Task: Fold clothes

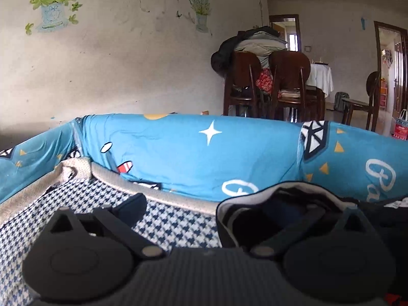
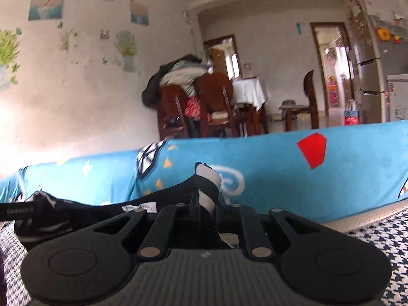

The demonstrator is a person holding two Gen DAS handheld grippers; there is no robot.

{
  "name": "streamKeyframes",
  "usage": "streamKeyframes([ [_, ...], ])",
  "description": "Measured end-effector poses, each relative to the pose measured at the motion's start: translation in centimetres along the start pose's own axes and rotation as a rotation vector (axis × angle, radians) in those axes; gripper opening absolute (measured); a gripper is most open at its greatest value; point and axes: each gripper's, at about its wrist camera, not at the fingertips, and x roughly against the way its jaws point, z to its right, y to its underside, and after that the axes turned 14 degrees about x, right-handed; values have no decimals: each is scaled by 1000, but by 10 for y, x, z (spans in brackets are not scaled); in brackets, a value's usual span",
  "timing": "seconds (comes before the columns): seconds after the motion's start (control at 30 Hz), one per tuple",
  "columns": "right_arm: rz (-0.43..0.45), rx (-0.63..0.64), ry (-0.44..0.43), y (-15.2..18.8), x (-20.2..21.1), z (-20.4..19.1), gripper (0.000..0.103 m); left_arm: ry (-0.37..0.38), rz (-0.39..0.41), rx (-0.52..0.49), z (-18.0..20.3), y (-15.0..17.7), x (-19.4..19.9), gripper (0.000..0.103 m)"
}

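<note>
Black plastic left tongs (image 1: 204,205) and black plastic right tongs (image 2: 205,201). Dark navy garment with white stripes (image 2: 76,211), white neck label. Houndstooth navy-and-white mat (image 1: 165,219), beige mesh border. Bright blue printed sheet (image 1: 204,158): white stars, yellow triangles, white script, red shape. Off-white wall (image 1: 114,58), green plant decals. Dark brown wooden chairs (image 1: 288,76).

A houndstooth sofa seat (image 1: 173,219) with a blue patterned cover (image 1: 204,158) carries a dark garment (image 2: 76,214)
</note>
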Motion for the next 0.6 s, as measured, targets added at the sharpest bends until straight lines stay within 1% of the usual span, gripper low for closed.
streamKeyframes([
  [0.03,4,5,8,3,-4,0,23,-4,-33,-11,4,3,-9,103],
  [0.07,-12,6,16,6,-8,1,42,-9,-66,-23,8,5,-19,103],
  [0.1,-29,8,25,9,-12,2,54,-35,-108,-17,6,10,-27,103],
  [0.17,-40,-28,31,16,-15,8,55,-87,-192,-6,3,18,-44,103],
  [0.2,-49,-38,18,17,-16,12,55,-89,-217,4,1,22,-48,103],
  [0.27,-71,-32,13,18,-16,16,56,-90,-229,11,-3,26,-49,103],
  [0.37,-93,-19,24,22,-13,21,57,-92,-202,0,-6,26,-42,103],
  [0.47,-140,-13,32,28,-12,27,58,-84,-207,34,-11,21,-36,103],
  [0.53,-172,-1,52,34,-10,31,64,-90,-192,56,-16,16,-30,103],
  [0.6,-201,12,81,39,-8,36,74,-96,-172,75,-22,11,-23,103],
])
